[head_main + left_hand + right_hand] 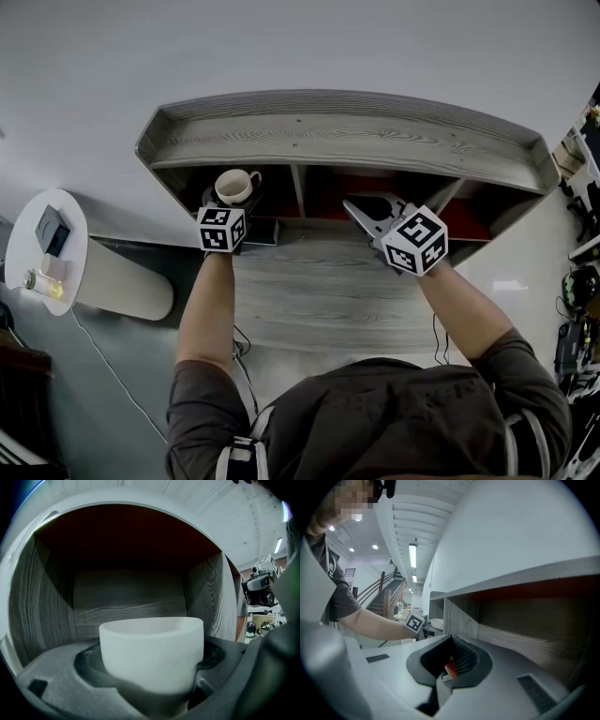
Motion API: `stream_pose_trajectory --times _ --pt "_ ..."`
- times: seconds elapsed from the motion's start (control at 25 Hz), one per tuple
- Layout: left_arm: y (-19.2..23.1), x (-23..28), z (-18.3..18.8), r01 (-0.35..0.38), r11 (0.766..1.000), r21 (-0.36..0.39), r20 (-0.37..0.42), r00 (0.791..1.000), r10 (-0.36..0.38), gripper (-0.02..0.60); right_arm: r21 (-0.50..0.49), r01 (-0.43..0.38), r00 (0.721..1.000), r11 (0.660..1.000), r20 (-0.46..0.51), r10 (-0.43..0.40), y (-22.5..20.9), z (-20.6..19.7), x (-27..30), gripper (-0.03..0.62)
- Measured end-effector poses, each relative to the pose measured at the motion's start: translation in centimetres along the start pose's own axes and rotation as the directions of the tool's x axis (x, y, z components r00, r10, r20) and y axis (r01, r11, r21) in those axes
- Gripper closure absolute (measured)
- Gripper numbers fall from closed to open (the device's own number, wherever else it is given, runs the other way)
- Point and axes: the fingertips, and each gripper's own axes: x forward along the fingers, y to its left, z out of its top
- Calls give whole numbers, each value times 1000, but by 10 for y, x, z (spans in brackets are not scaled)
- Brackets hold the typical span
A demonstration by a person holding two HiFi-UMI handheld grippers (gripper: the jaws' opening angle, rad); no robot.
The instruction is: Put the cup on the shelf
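Observation:
A white cup [234, 187] with a handle sits between the jaws of my left gripper [230, 201], at the mouth of the left compartment of the grey wooden shelf [347, 141]. In the left gripper view the cup [152, 653] fills the gap and both jaws press against its sides, with the compartment's back wall [126, 602] behind it. My right gripper [364, 210] is shut with nothing in it, in front of the right compartment. In the right gripper view its jaws [440, 677] meet, and the cup [437, 623] shows small at the far left.
The shelf stands on a grey wood desk [328, 291]. A round white side table [80, 220] at the left carries a small bottle [42, 283] and a dark box [52, 231]. Cables run over the floor below it. Equipment clutters the right edge [574, 281].

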Motion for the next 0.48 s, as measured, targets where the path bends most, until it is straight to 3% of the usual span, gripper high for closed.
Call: stream_pose_trajectory --times 0.36,0.48 --pt "6 3 0 -129 991 43 26 991 128 147 5 -6 1000 1000 -9 7 9 -6 -1 602" --pt "7 6 -1 -135 990 29 4 991 135 147 5 -7 1000 1000 -12 7 11 -6 -1 603"
